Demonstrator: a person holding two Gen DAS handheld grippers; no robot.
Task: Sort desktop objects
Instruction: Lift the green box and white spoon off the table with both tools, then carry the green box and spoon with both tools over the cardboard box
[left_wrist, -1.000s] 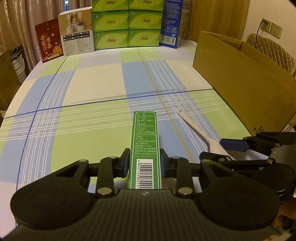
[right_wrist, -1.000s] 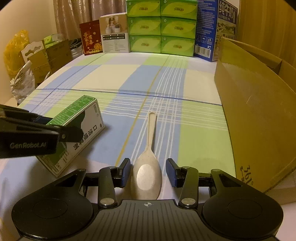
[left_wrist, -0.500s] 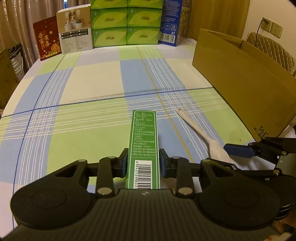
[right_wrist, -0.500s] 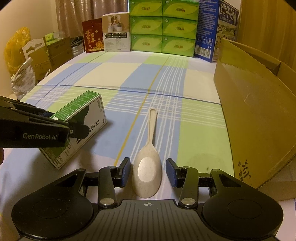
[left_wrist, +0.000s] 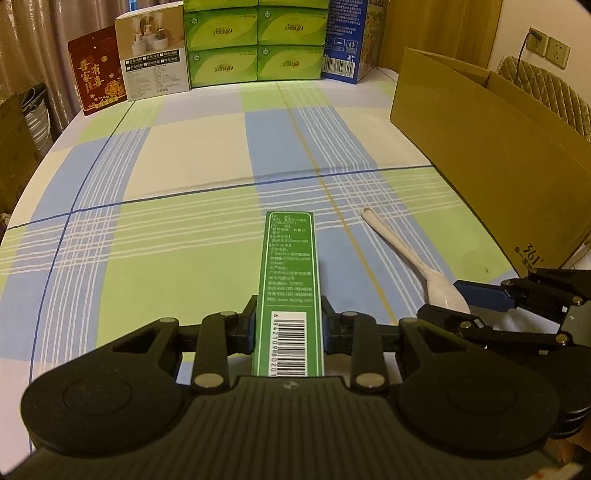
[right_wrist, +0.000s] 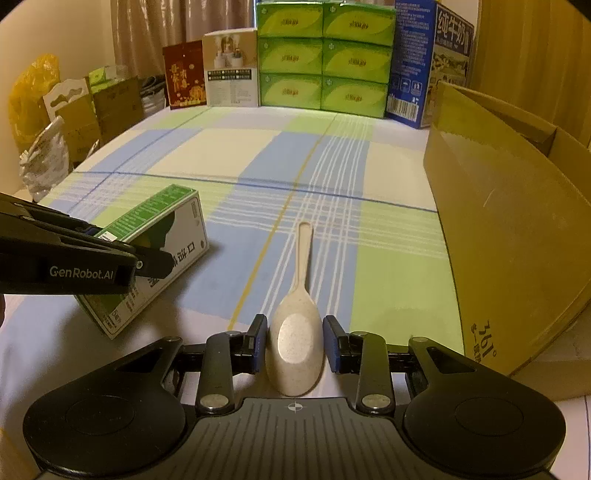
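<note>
1. Here, in the left wrist view, the left gripper (left_wrist: 288, 319) was clamped on the green box (left_wrist: 290, 280), one end of it apparently raised off the checked tablecloth (left_wrist: 166, 236); carrying it to the cardboard carton (left_wrist: 491, 166) seemed next.
2. In the right wrist view, the right gripper (right_wrist: 294, 343) stood narrow around the spoon (right_wrist: 299, 321), which lay on the cloth; I could not tell whether the pads touched it. It needed closing, then lifting.

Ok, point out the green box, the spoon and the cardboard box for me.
green box (left_wrist: 289, 280): left wrist view, on its narrow printed top face.
spoon (right_wrist: 295, 343): right wrist view, on its bowl.
cardboard box (right_wrist: 498, 236): right wrist view, on its near side wall.
</note>
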